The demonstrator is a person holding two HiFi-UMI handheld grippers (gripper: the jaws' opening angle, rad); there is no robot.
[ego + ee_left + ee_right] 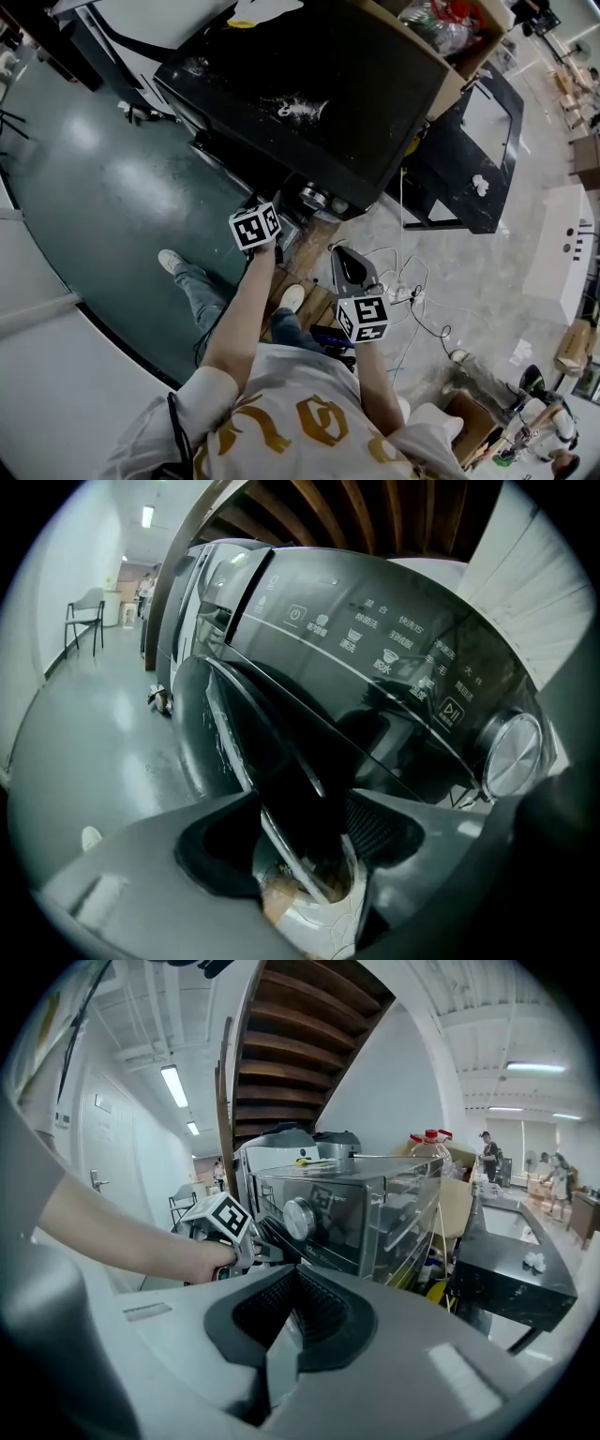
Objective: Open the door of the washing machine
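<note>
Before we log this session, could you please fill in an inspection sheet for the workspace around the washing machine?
Surface: dark green floor under the person, with paler stone floor beside it.
Job's things: washing machine with a black top; the edge of its door sits between the left gripper's jaws.
Clutter: cardboard box of items beside the machine; white debris on the machine's top.
Grippers: left gripper appears closed on the door's edge; right gripper shut, empty, away from the machine.
Cables: white cables tangled on the floor near the right gripper.
Surroundings: black table to the right; chair down the corridor; wooden stairs overhead.
</note>
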